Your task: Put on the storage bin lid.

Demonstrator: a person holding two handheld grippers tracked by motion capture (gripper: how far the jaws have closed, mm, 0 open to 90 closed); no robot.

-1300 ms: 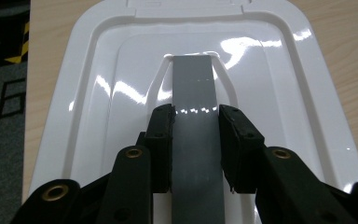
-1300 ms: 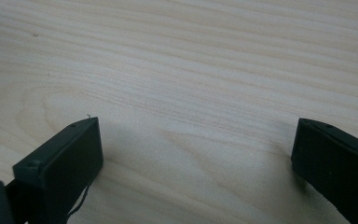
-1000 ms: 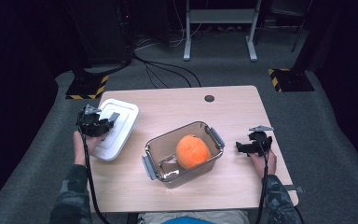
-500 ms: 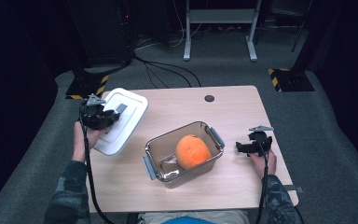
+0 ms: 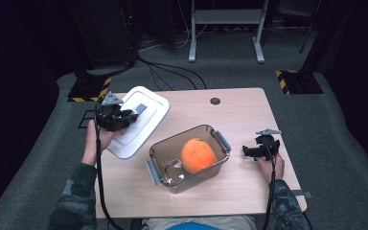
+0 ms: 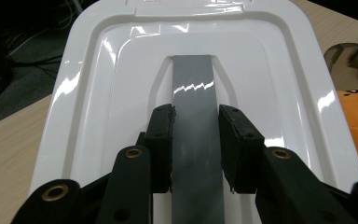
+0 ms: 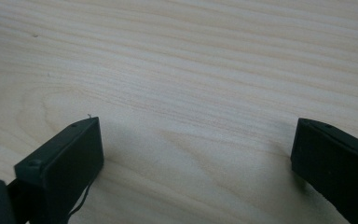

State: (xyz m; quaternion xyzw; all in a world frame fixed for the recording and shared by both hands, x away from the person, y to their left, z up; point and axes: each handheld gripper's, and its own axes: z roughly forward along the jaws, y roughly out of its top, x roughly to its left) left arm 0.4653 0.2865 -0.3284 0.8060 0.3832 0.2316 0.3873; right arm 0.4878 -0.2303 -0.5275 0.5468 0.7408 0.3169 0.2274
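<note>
Left gripper (image 6: 196, 140) fingers clamp the grey handle strip (image 6: 193, 93) of the glossy white plastic lid (image 5: 141, 120), tilted above the light wooden worktop (image 5: 235, 115); right gripper (image 7: 196, 154) fingers wide, holding nothing.

The left gripper (image 5: 133, 116) is held above the tabletop's left edge, near the far left corner, its jaws clamped on the grey handle strip (image 6: 195, 140) of the white lid (image 5: 141, 120). The left hand (image 5: 100, 139) grips it from below, forearm running back toward the near edge. The right gripper (image 5: 246, 152) sits low by the right edge, jaws spread wide with bare tabletop (image 7: 191, 70) between them. The right hand (image 5: 270, 165) supports it from behind.
</note>
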